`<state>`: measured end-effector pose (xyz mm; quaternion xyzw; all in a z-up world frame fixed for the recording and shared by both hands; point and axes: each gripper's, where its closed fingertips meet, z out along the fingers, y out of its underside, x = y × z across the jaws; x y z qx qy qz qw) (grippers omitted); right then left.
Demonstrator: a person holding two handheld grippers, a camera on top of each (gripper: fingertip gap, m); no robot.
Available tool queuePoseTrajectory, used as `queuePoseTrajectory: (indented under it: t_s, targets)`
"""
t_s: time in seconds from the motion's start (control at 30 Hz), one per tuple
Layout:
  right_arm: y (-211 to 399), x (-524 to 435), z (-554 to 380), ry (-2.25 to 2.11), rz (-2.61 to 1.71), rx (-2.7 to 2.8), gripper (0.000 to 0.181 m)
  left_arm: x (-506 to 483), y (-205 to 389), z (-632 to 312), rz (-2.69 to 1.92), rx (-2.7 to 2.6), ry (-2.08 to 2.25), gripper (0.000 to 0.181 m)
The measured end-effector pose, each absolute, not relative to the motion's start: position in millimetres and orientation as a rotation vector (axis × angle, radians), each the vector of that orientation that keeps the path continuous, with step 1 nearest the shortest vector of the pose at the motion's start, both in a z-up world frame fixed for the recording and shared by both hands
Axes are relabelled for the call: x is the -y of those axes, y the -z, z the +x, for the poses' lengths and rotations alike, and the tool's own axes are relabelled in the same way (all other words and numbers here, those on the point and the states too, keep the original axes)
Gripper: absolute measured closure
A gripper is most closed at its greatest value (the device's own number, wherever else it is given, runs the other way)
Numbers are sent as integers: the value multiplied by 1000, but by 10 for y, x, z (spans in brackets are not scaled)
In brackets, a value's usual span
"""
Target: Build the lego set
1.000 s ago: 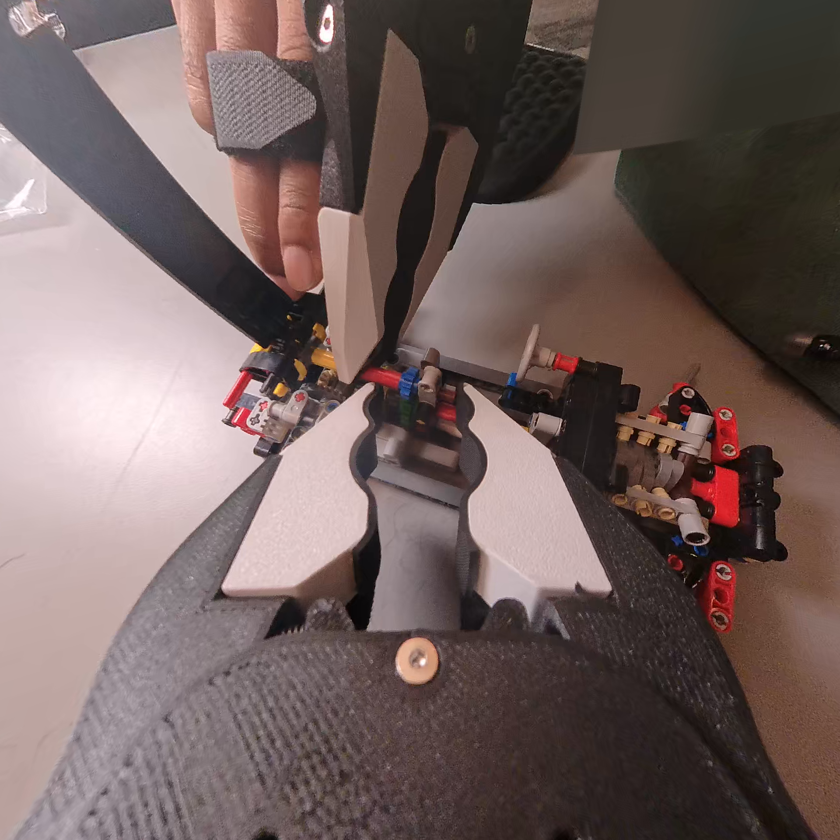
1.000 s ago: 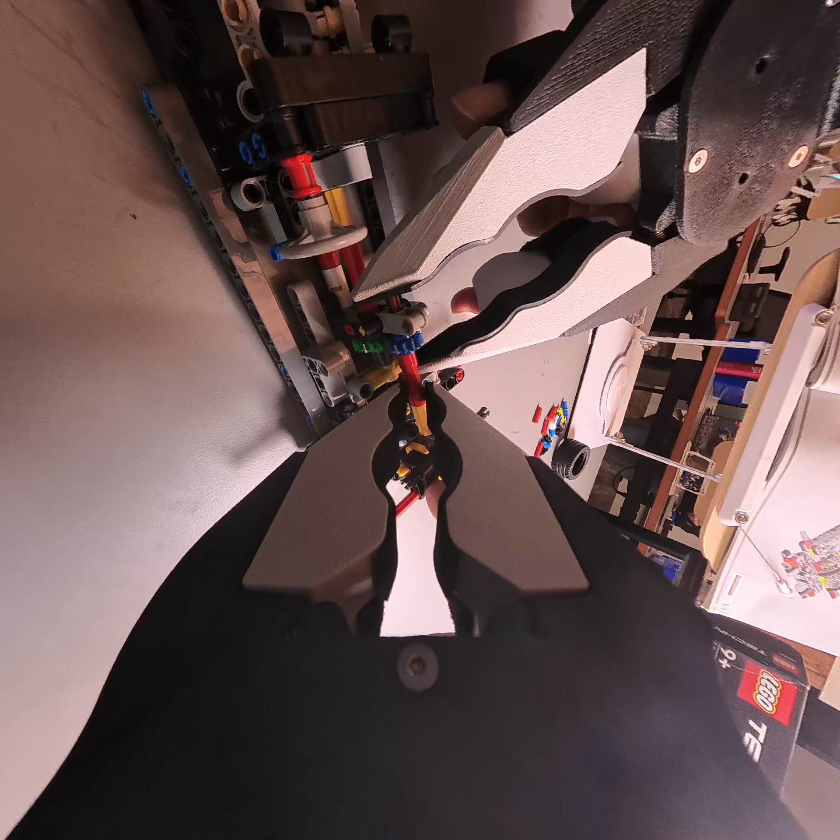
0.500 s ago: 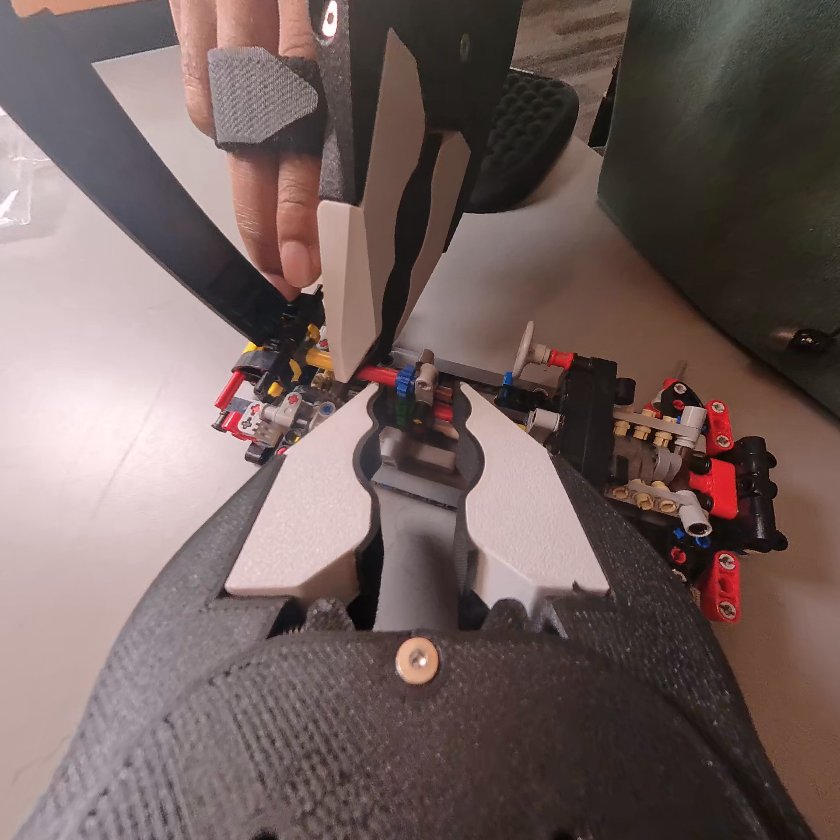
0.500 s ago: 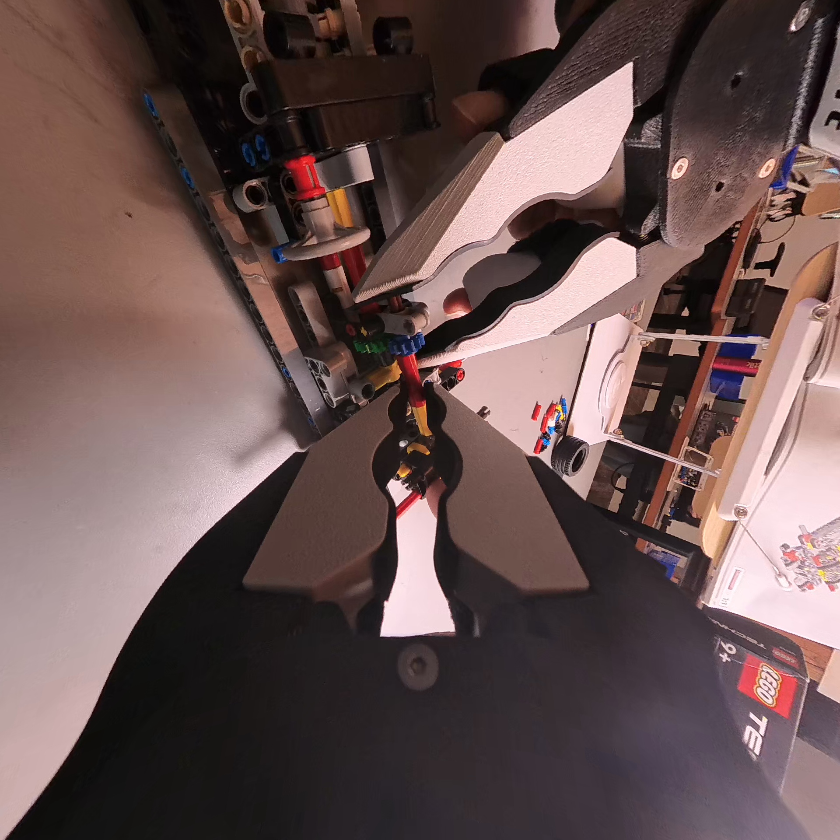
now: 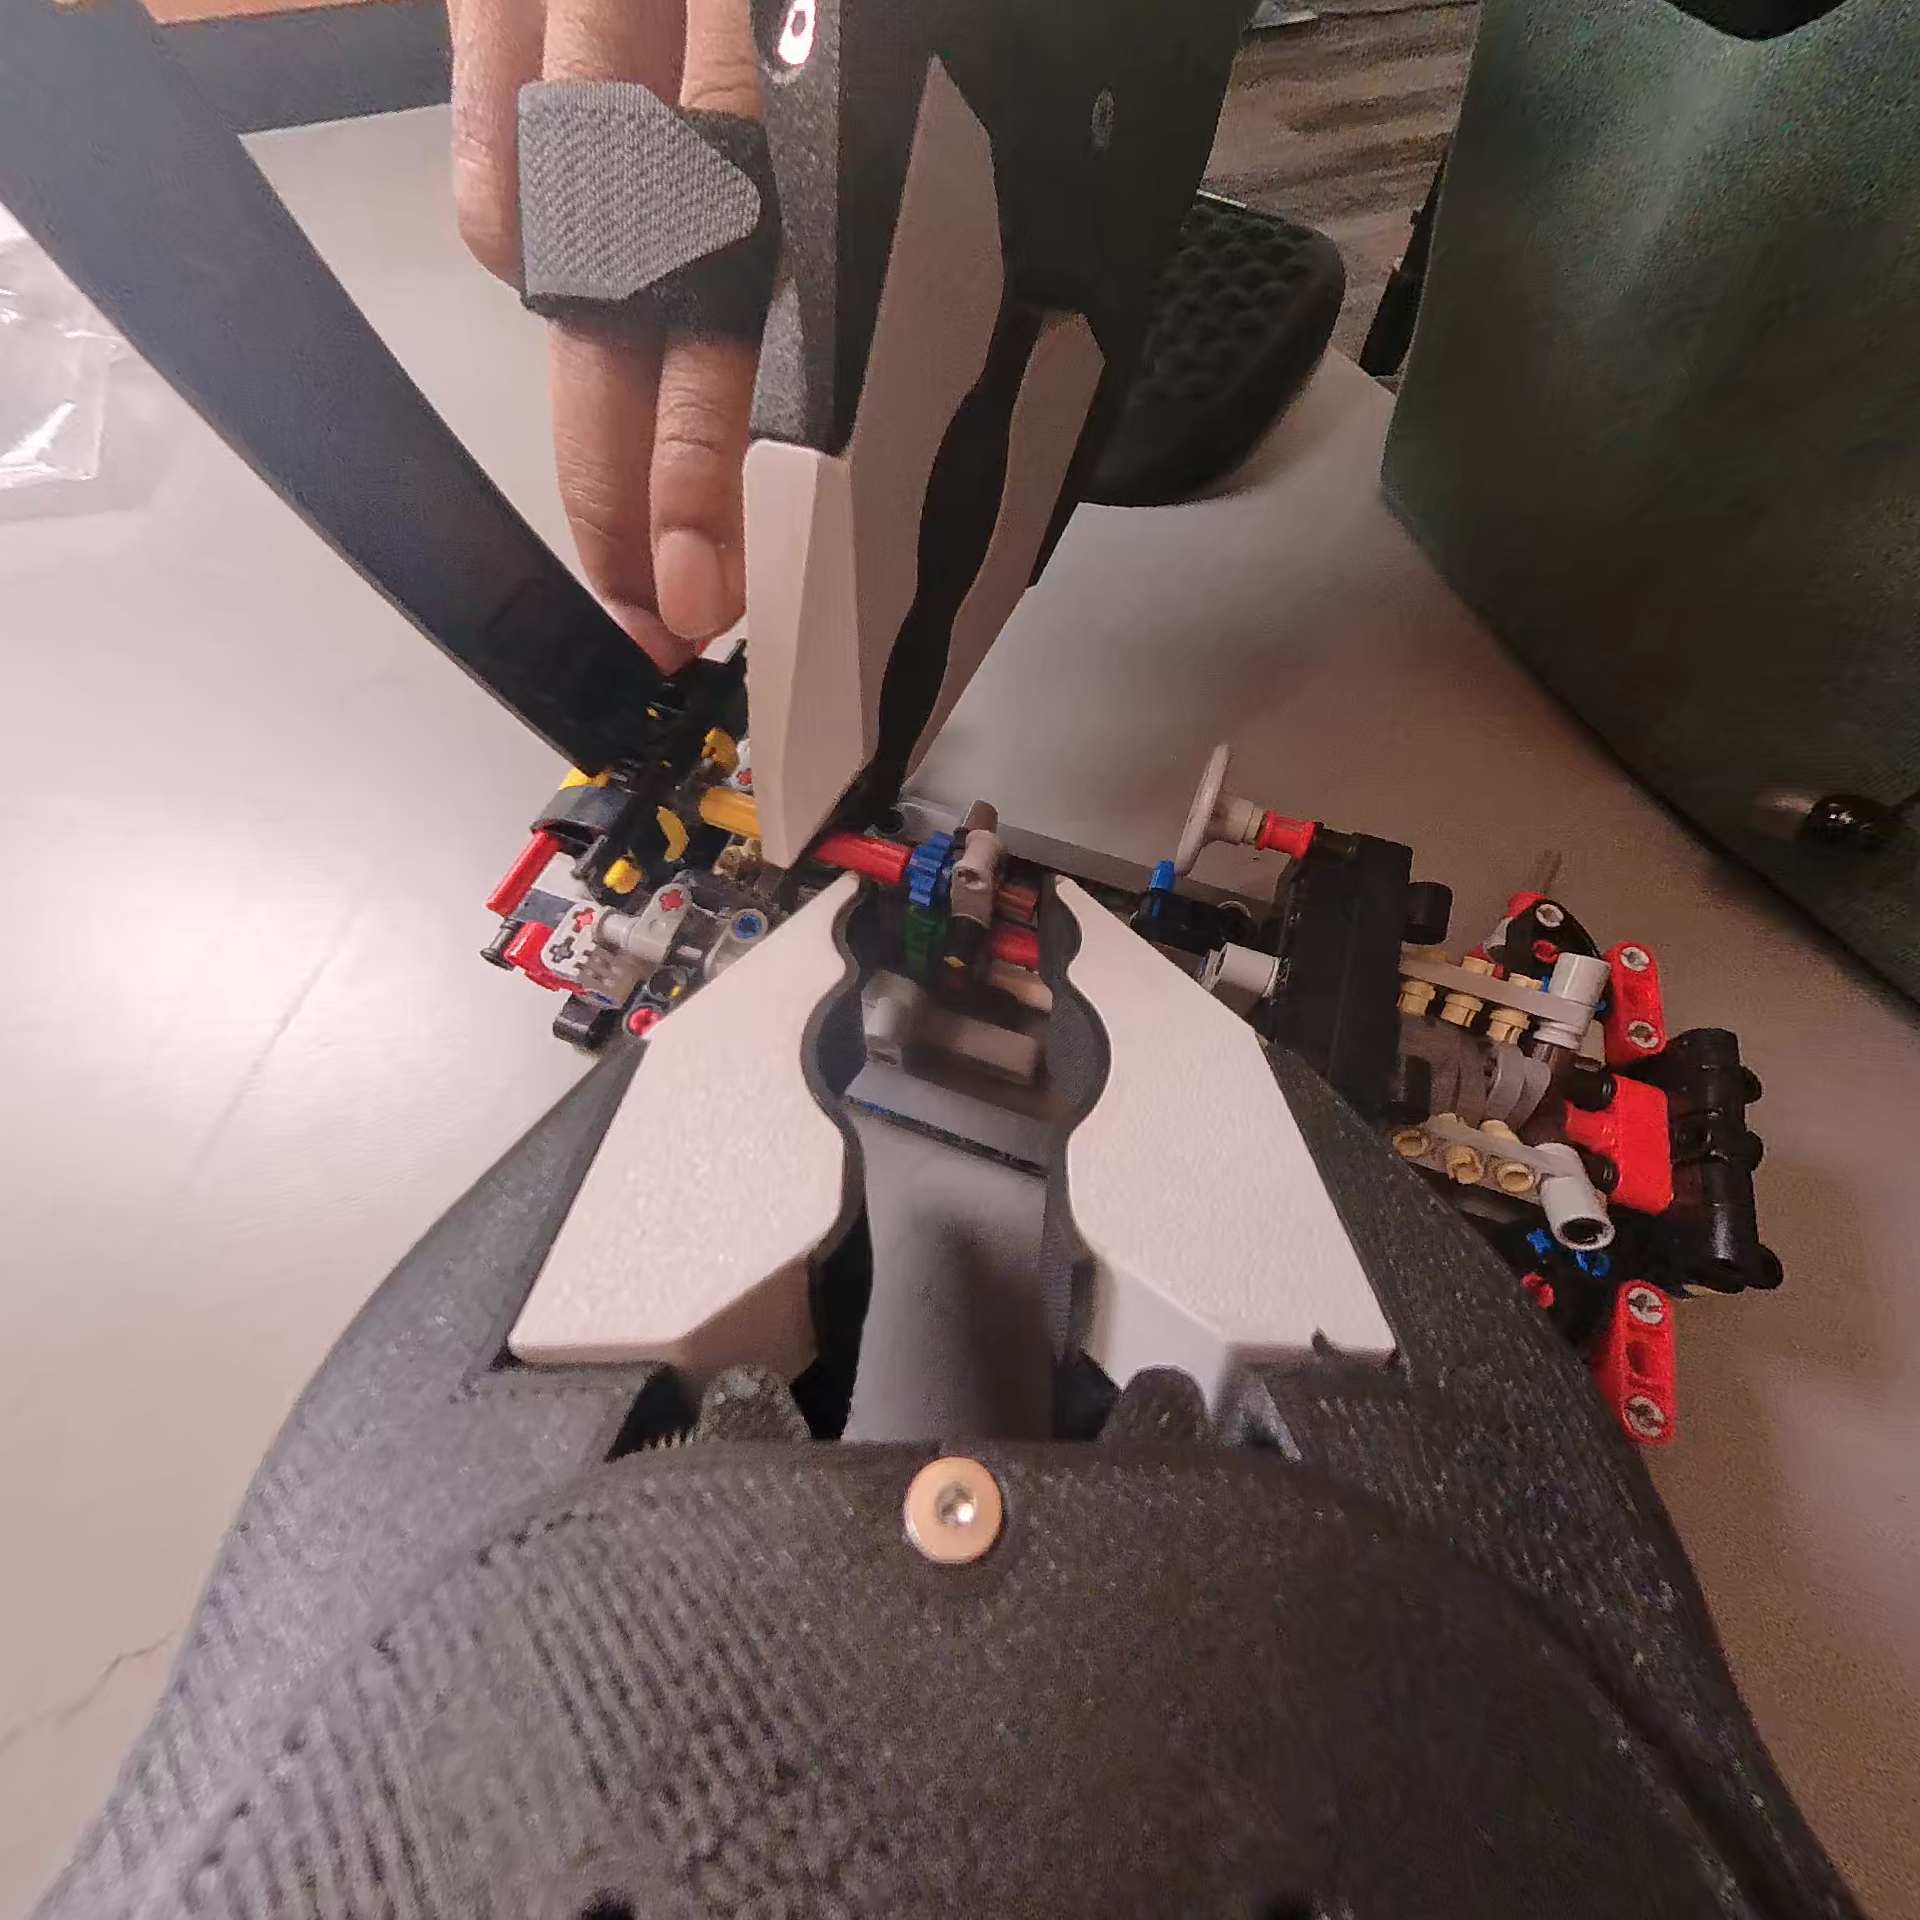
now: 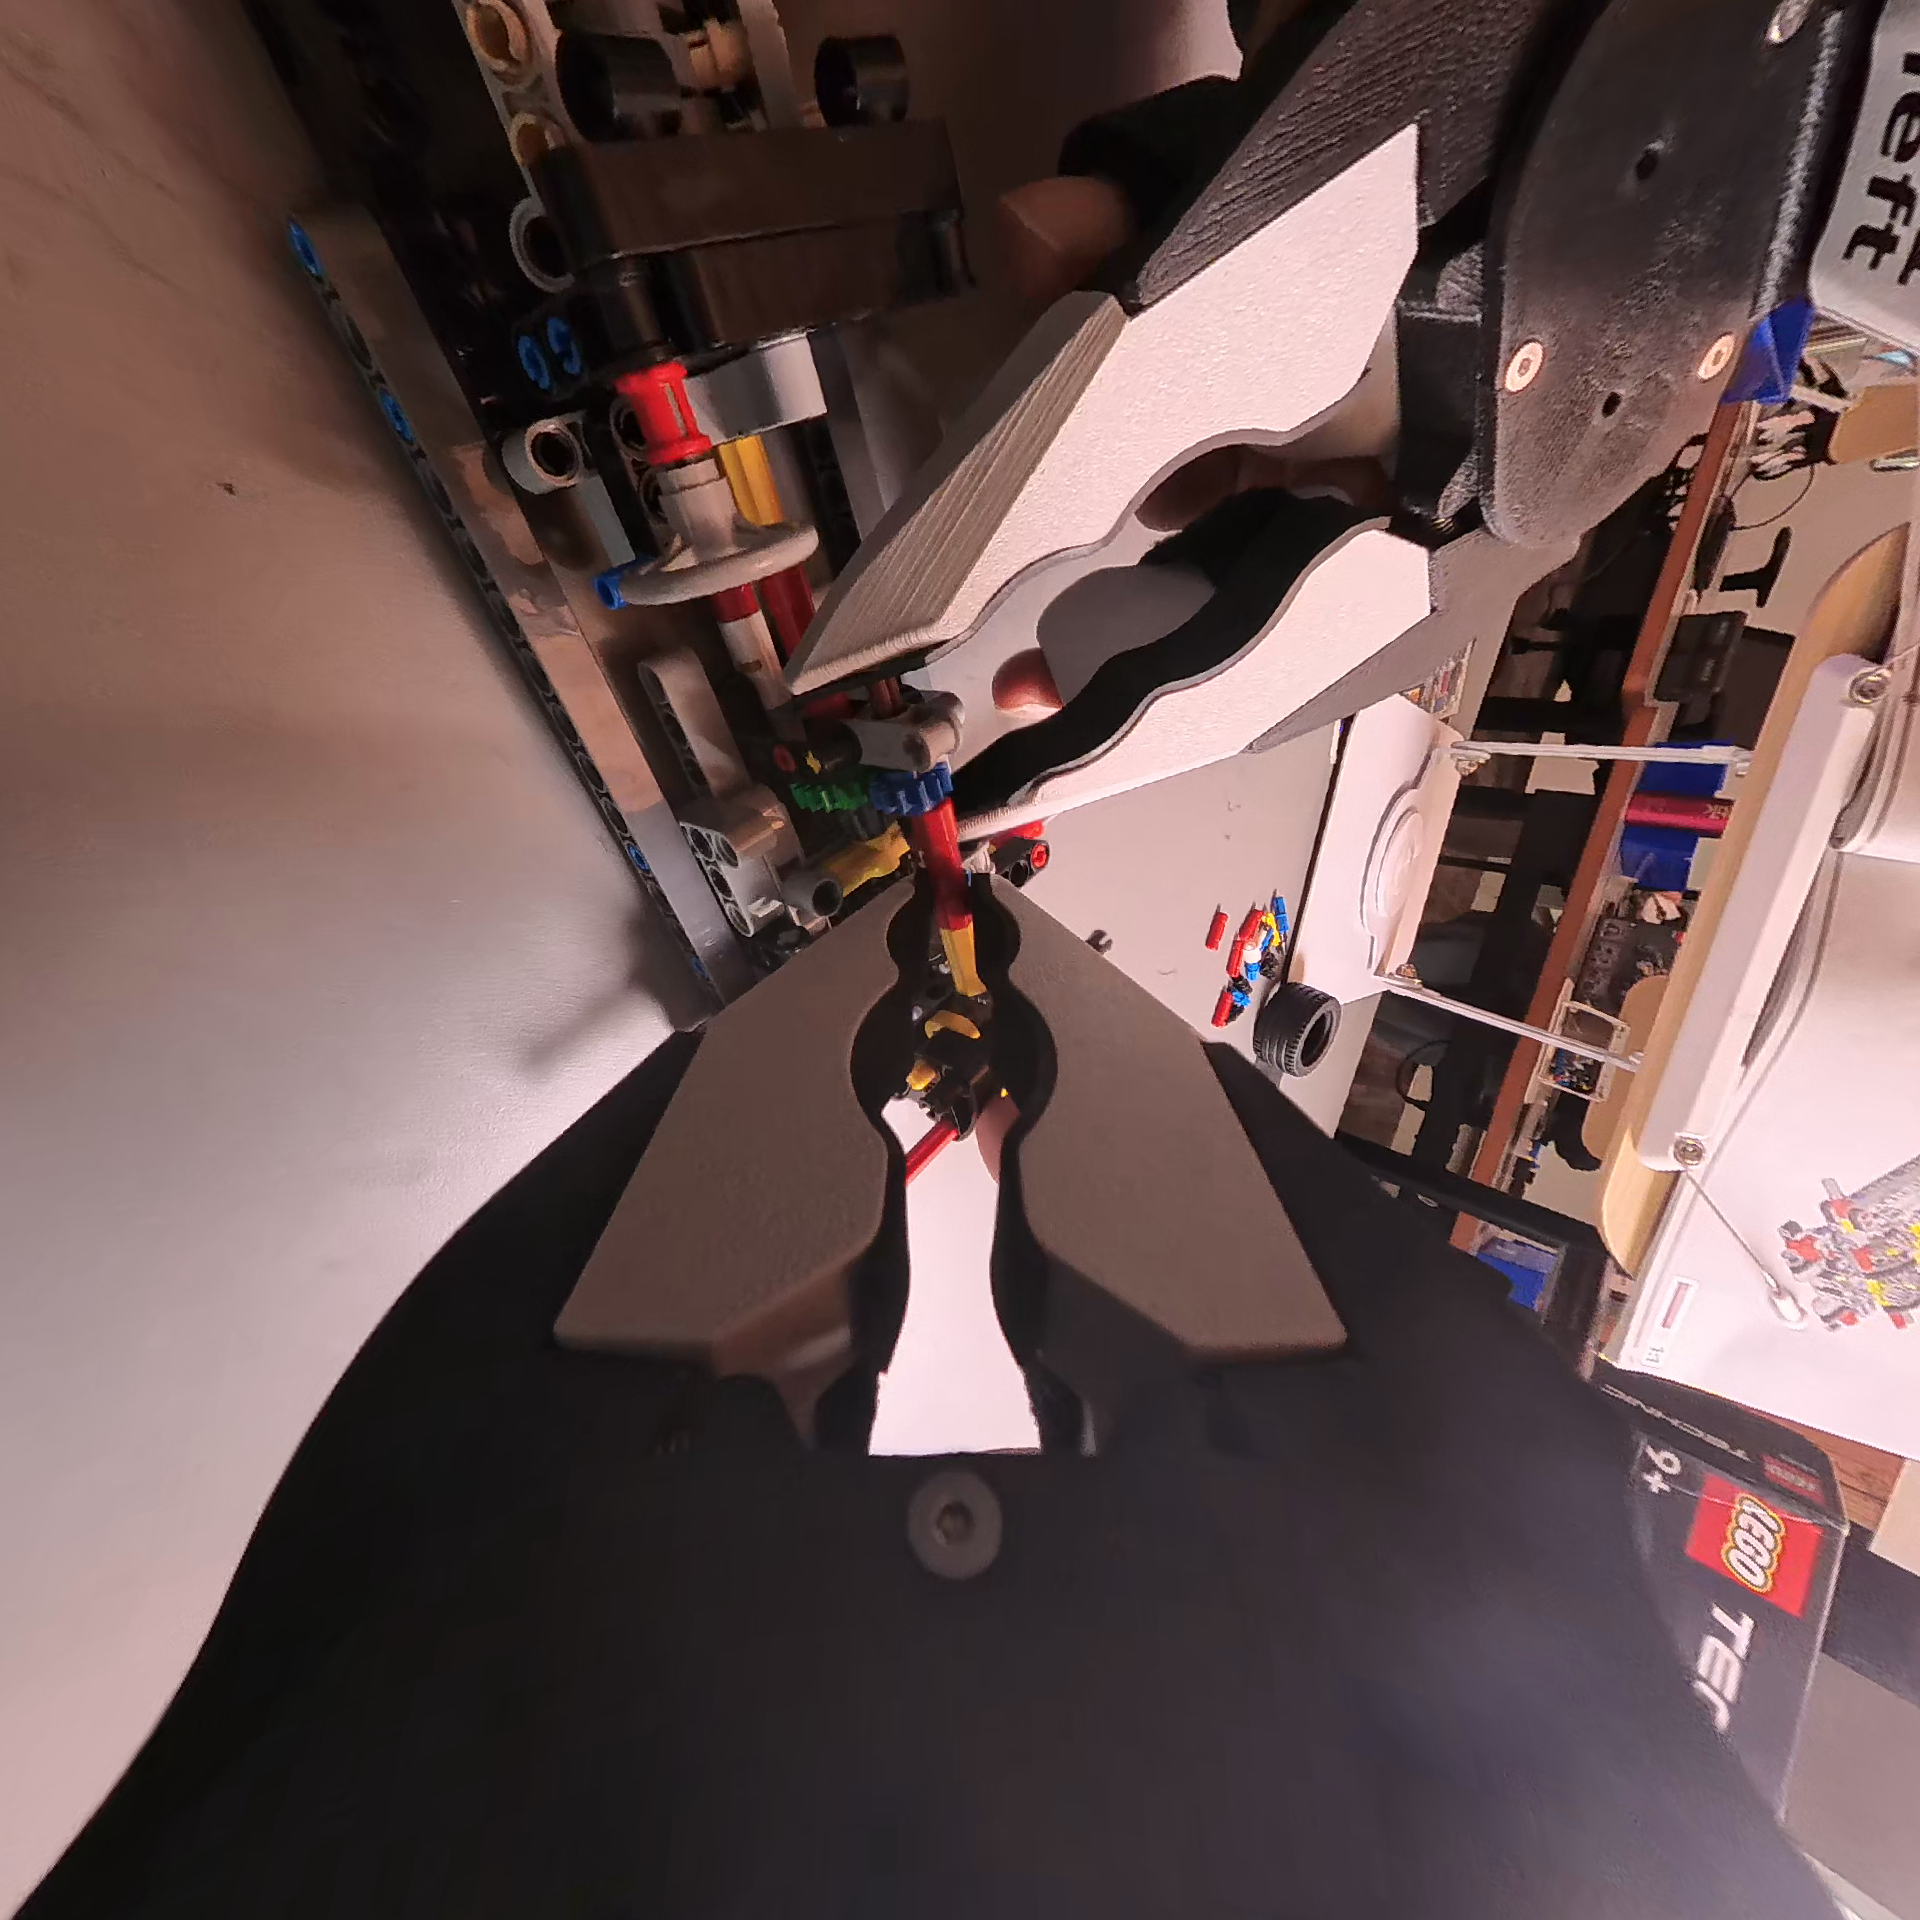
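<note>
Pale grey table [image 5: 260, 935] carries the lego model [image 5: 1351, 997]. From the left wrist, the left gripper [image 5: 956, 904] clamps the model's middle, probably to steady it. From the right wrist, the right gripper [image 6: 951, 894] pinches the red axle [image 6: 935, 842] beside the blue gear [image 6: 909, 792], seemingly to seat it.

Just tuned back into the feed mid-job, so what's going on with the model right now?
A person is working both handheld grippers on a half-built lego chassis lying on the table. The left gripper straddles its middle section, fingertips at the blue gear and grey connector. The right gripper comes in from the far side, closed on the red axle that runs through that gear. Spare pieces and a loose tyre lie farther off.
</note>
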<state>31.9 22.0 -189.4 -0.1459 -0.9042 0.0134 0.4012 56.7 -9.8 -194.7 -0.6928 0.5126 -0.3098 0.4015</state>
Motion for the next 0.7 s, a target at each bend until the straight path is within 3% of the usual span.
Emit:
queuePoseTrajectory:
  t_s: [0.7]
  targets:
    - [1882,-262,435,-25,-438,2231,175,98,1960,554,-1758,-1280,754,160]
